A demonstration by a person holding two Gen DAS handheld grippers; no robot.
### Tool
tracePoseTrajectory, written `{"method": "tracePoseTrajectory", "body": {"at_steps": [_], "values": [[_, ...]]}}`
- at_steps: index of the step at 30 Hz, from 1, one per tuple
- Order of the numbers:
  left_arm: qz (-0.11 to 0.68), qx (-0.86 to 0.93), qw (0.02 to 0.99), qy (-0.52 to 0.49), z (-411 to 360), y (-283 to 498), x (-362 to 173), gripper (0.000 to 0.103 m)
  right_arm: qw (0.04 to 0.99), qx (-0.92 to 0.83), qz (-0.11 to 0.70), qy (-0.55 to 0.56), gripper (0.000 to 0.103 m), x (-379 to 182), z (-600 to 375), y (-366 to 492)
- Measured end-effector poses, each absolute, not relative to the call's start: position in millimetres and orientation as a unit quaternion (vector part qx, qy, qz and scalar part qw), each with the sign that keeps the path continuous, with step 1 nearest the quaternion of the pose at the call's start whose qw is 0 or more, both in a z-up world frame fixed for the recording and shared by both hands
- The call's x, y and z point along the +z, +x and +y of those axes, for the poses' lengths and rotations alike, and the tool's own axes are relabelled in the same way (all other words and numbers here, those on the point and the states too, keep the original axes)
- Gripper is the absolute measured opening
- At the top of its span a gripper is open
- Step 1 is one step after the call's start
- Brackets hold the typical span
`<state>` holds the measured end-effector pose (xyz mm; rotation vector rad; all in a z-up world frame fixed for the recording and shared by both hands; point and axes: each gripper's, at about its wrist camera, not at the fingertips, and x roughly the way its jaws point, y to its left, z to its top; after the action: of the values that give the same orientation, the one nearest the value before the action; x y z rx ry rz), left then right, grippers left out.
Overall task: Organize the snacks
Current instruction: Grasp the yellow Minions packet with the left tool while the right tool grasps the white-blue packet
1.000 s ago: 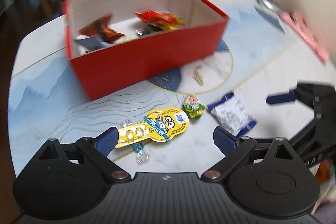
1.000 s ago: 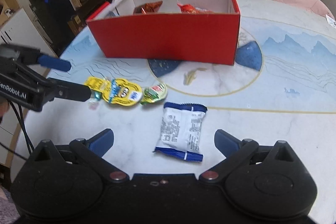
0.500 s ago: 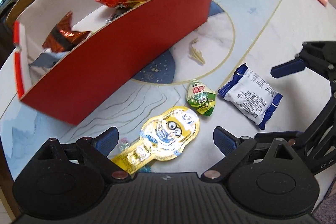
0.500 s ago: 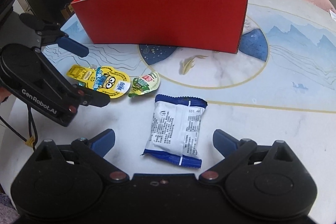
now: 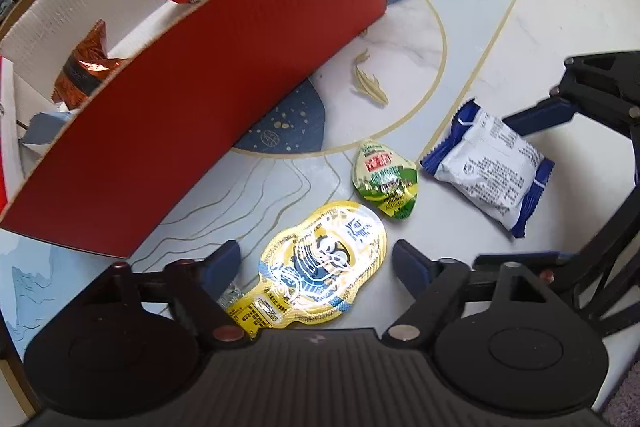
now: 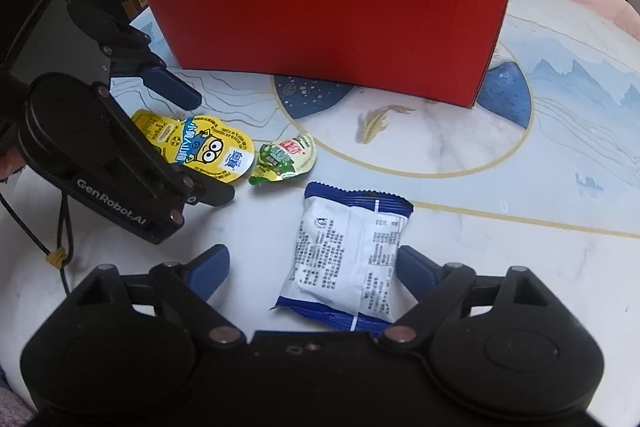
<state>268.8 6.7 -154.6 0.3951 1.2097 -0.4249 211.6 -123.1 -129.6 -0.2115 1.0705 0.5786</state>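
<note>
Straddling two snacks, jaws spread on both: left gripper (image 5: 314, 263) around yellow minion pouch (image 5: 324, 269), right gripper (image 6: 310, 267) around blue-white packet (image 6: 348, 257). Green sachet (image 5: 384, 177) between them, nearer red box (image 6: 328, 27). Pick step in hand, judged. Next: clench, lift over box wall.

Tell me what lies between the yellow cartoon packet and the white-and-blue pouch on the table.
A small green packet sits between the yellow packet and the white-and-blue pouch, touching or nearly touching the yellow one. Both wrist views show it.
</note>
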Motion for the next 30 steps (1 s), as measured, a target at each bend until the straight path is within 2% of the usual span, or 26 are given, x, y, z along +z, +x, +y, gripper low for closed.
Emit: {"method": "tracePoseTrajectory", "body": {"at_steps": [4,6,8,12,14,16,30], "values": [[0.563,-0.203,0.781,0.18,7.3,268.4,-154.8,0.076,0.816,0.266,0.501,-0.113,0.085,-132.7,-119.8,211.4],[0.566,-0.21,0.779,0.172,8.2,268.2,-153.9,0.067,0.817,0.267,0.497,-0.118,0.082,-133.2,-118.4,210.7],[0.571,-0.208,0.776,0.168,8.0,268.1,-153.7,0.067,0.819,0.266,0.494,-0.121,0.079,-132.3,-117.7,210.7],[0.575,-0.193,0.779,0.158,9.0,267.8,-153.2,0.067,0.823,0.261,0.488,-0.127,0.067,-130.7,-116.6,211.6],[0.579,-0.183,0.782,0.143,12.1,269.0,-152.0,0.066,0.825,0.257,0.486,-0.128,0.056,-130.6,-117.3,212.1],[0.584,-0.171,0.785,0.117,16.6,270.3,-150.1,0.066,0.829,0.253,0.483,-0.124,0.05,-129.7,-119.3,212.6],[0.576,-0.102,0.811,0.016,40.0,261.8,-119.2,0.066,0.84,0.246,0.479,-0.069,0.048,-110.9,-132.9,204.8]]}}
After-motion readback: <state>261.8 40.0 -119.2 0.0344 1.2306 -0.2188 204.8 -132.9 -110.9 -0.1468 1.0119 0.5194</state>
